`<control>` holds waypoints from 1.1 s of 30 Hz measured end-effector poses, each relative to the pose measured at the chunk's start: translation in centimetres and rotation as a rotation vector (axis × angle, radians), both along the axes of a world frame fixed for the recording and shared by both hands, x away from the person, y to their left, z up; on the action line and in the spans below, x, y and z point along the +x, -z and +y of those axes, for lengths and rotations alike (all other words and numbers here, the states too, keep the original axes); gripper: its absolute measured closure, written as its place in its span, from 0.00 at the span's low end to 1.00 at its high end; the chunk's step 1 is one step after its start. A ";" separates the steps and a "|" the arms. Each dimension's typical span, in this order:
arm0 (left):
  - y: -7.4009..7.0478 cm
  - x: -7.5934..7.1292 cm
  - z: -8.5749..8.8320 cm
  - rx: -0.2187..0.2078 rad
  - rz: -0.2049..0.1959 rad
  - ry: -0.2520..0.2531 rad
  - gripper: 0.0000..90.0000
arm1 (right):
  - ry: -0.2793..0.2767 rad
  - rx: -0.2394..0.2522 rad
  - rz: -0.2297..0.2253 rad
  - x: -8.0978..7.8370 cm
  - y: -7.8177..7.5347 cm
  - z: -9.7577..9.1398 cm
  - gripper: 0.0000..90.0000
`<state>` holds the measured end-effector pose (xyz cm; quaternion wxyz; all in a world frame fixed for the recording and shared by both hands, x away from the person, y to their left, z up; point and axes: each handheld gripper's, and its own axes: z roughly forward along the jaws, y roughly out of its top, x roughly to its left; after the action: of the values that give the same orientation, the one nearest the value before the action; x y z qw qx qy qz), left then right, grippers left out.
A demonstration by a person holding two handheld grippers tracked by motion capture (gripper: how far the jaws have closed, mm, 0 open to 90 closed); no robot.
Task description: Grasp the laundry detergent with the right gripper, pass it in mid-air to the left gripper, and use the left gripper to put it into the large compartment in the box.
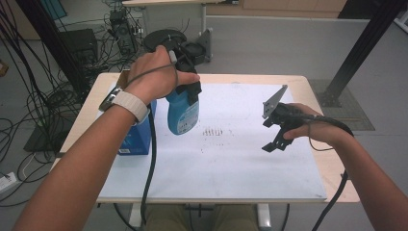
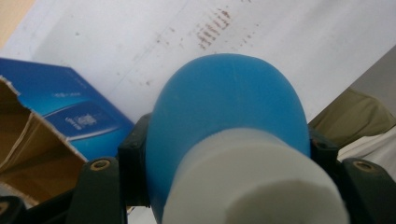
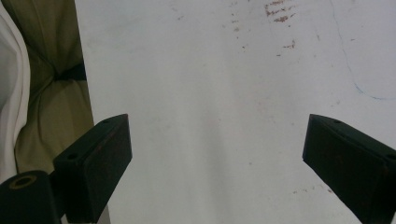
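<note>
Left tool [image 1: 185, 89] clenched on the blue plastic bottle [image 1: 183, 113] with white cap, hanging upright above the counter's [image 1: 308, 82] left half; right tool [image 1: 275, 132], jaws released, lies to its right.

Print on blue box [image 2: 79, 119] and blue bottle [image 1: 183, 114] label blurred, illegible.

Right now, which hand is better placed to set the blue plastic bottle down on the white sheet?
Left. The left gripper already clamps the blue plastic bottle above the white sheet; the right gripper is open and empty.
</note>
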<state>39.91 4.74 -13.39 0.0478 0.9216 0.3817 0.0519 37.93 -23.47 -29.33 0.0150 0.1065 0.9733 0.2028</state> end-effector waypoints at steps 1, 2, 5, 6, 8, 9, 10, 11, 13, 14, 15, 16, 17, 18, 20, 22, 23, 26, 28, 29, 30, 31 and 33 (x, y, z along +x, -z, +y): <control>-0.2 0.1 0.2 0.001 -0.001 -0.014 0.41 | 0.000 -0.002 -0.001 0.0 0.0 0.0 0.09; -0.4 0.3 0.4 0.004 0.001 -0.026 0.41 | 0.000 -0.007 -0.001 0.0 -0.1 -0.1 0.09; -0.8 0.7 0.9 0.012 -0.004 -0.059 0.41 | 0.001 -0.017 -0.004 0.1 -0.1 -0.2 0.09; -0.9 0.8 1.1 0.016 -0.001 -0.068 0.41 | 0.001 -0.018 -0.003 0.1 -0.1 -0.2 0.09; -1.2 1.1 1.4 0.017 -0.004 -0.096 0.41 | 0.001 -0.025 0.001 0.1 0.0 -0.2 0.10; -1.3 1.2 1.6 0.015 -0.004 -0.113 0.41 | 0.001 -0.030 0.003 0.2 0.1 -0.3 0.10; -1.5 1.3 1.9 0.017 -0.003 -0.121 0.41 | 0.003 -0.034 0.001 0.2 0.2 -0.3 0.10; -1.6 1.4 2.1 0.015 -0.005 -0.129 0.41 | 0.002 -0.040 0.001 0.2 0.2 -0.4 0.10; -2.0 1.6 2.6 0.012 0.002 -0.146 0.41 | 0.003 -0.040 0.001 0.2 0.2 -0.5 0.10; -2.1 1.7 2.8 0.007 0.004 -0.158 0.41 | 0.003 -0.041 0.001 0.3 0.2 -0.5 0.10; -2.2 1.7 3.0 0.010 0.002 -0.162 0.41 | 0.003 -0.041 0.000 0.3 0.2 -0.5 0.10; -2.4 1.8 3.1 0.005 -0.002 -0.179 0.41 | 0.004 -0.040 -0.001 0.3 0.1 -0.5 0.10; -2.5 1.8 3.2 0.007 -0.006 -0.185 0.41 | 0.004 -0.039 -0.003 0.3 0.1 -0.6 0.10; -2.7 1.9 3.3 0.005 -0.011 -0.195 0.41 | 0.003 -0.038 -0.005 0.3 0.0 -0.6 0.10; -3.0 1.9 3.5 0.011 -0.016 -0.208 0.41 | 0.005 -0.037 -0.005 0.4 0.0 -0.6 0.10; -3.2 2.0 3.6 0.012 -0.017 -0.220 0.41 | 0.006 -0.040 -0.006 0.4 0.0 -0.7 0.10; -3.4 2.0 3.7 0.012 -0.016 -0.228 0.41 | 0.008 -0.041 -0.006 0.4 0.0 -0.7 0.10; -3.7 2.0 3.9 0.009 -0.019 -0.244 0.41 | 0.011 -0.042 -0.007 0.5 0.2 -0.8 0.10; -4.0 2.0 4.0 0.008 -0.016 -0.261 0.41 | 0.011 -0.041 -0.008 0.5 0.1 -0.8 0.10; -4.1 2.1 4.1 0.006 -0.020 -0.265 0.41 | 0.011 -0.040 -0.007 0.5 0.1 -0.8 0.10; -4.2 2.1 4.2 0.003 -0.019 -0.277 0.41 | 0.011 -0.041 -0.008 0.5 0.1 -0.8 0.10; -4.3 2.1 4.3 0.004 -0.018 -0.279 0.41 | 0.012 -0.041 -0.009 0.5 0.1 -0.8 0.10; -4.6 2.2 4.5 -0.005 -0.020 -0.304 0.41 | 0.010 -0.039 -0.010 0.6 0.1 -0.8 0.10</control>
<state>42.13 9.23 -8.79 0.0453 0.8524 0.5166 0.0669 38.50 -24.29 -29.40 0.0230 0.1103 0.9764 0.1840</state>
